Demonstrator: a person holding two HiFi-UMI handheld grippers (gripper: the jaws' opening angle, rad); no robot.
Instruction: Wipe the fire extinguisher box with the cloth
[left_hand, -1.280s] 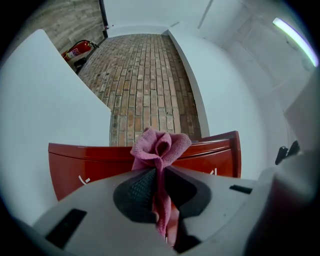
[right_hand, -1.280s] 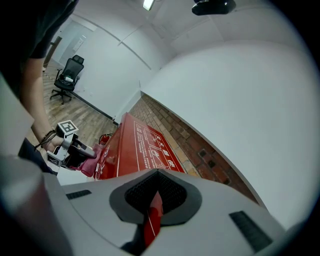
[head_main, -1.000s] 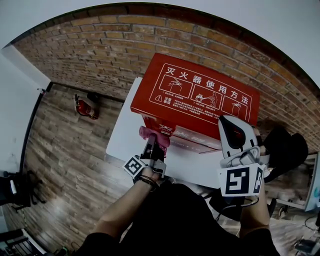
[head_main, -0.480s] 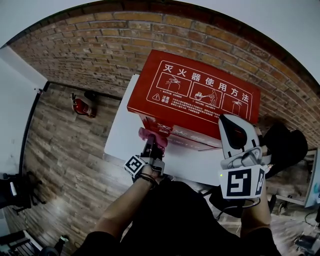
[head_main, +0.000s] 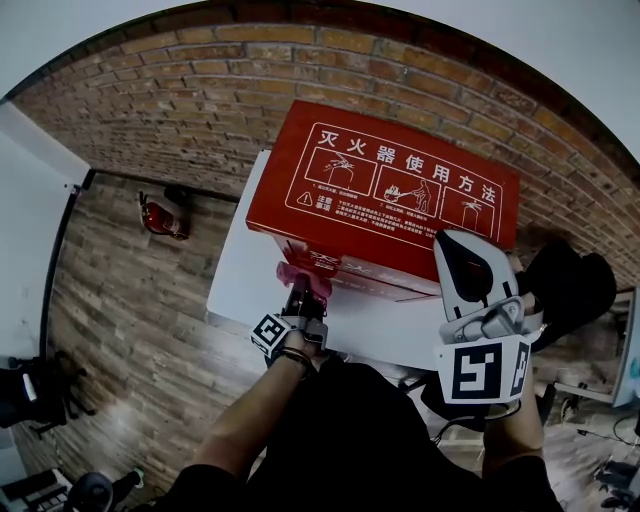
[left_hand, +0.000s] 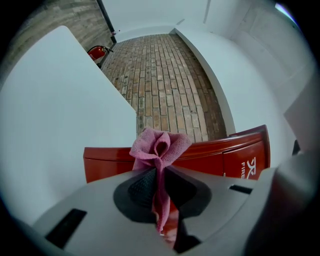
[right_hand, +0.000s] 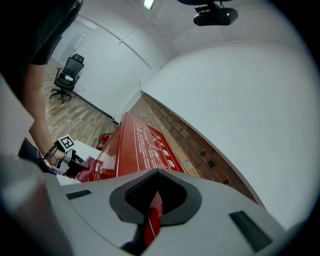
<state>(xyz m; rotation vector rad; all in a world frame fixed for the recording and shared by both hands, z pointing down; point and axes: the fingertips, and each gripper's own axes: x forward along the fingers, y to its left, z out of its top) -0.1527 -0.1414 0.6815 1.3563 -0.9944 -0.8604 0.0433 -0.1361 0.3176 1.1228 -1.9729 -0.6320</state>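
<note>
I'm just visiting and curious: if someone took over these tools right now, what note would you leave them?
Left claw: shut on the pink cloth, held at the front of the red box, near its left end.
Right claw: shut, at the box's front right corner.
The box stands on the white table.
Done: cannot tell how much is wiped.
Left: likely the rest of the front, then the top.

A: Glossy red rectangular fire extinguisher box (head_main: 350, 228), white lettering and diagrams on top.
B: Crumpled pink fabric cloth (left_hand: 159, 147). Plain white flat worktop (head_main: 240, 268). Reddish-brown brick wall (head_main: 200, 90), pale mortar lines.
</note>
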